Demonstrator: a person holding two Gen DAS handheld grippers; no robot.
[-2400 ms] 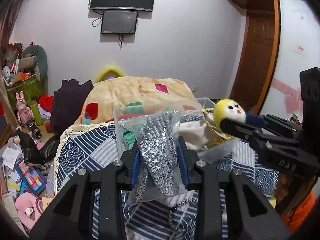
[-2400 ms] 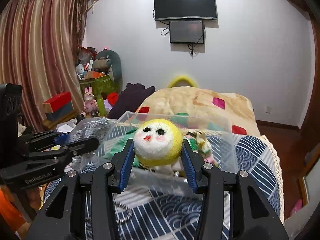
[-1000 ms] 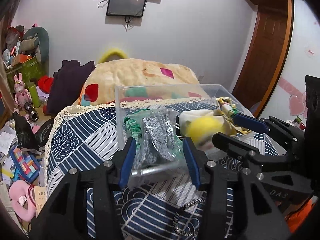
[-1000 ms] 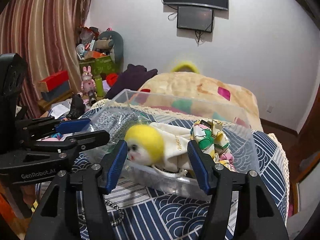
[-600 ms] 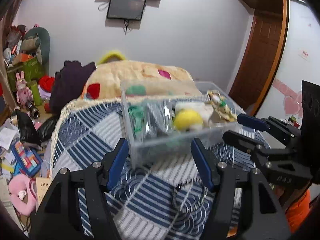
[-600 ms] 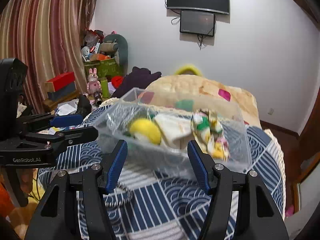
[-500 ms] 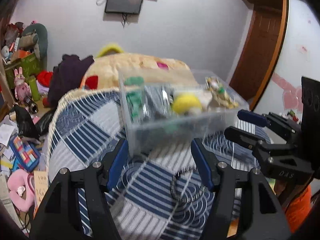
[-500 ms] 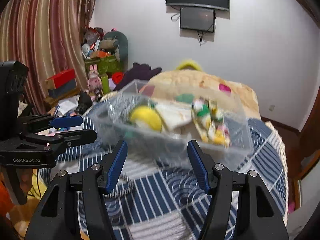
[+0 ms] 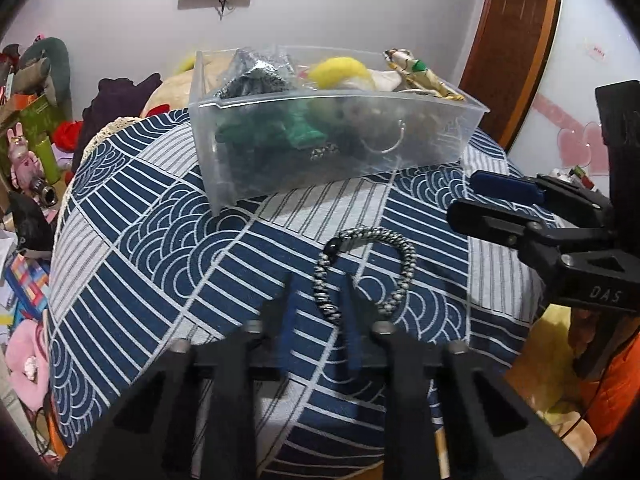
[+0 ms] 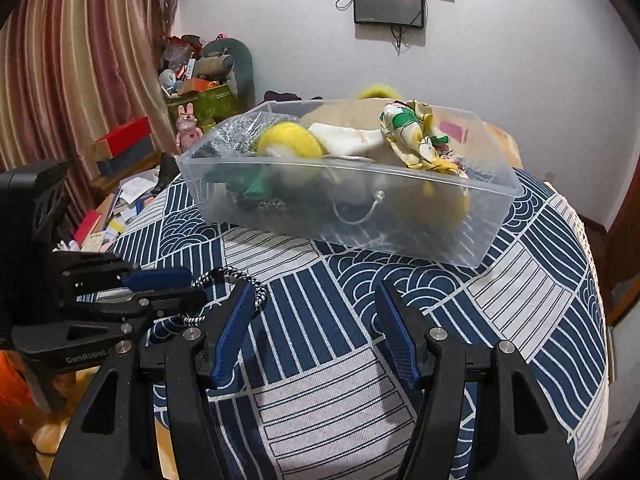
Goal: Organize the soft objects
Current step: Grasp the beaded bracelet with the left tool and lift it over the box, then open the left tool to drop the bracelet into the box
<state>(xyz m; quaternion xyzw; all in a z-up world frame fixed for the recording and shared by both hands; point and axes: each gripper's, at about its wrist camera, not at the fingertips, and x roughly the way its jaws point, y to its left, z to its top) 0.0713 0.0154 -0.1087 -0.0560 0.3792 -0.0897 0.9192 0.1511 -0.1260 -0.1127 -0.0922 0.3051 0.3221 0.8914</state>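
Bedroom clutter is ringing the counter [image 9: 168, 216]. Bracelet [image 9: 362, 268] is lying just ahead of the left hand-held gripper [image 9: 316, 300], now narrowing around it; bin [image 10: 400, 204] is sitting beyond, already filled. Right hand-held gripper [image 10: 316, 320] is hovering wide, emptied since releasing its doll.

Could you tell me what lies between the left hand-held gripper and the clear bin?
A braided cord loop on the patterned cloth, seen in the left wrist view.

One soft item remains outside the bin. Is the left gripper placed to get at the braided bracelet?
Probably yes: the left gripper straddles the braided bracelet on the tablecloth; nothing blocks it.
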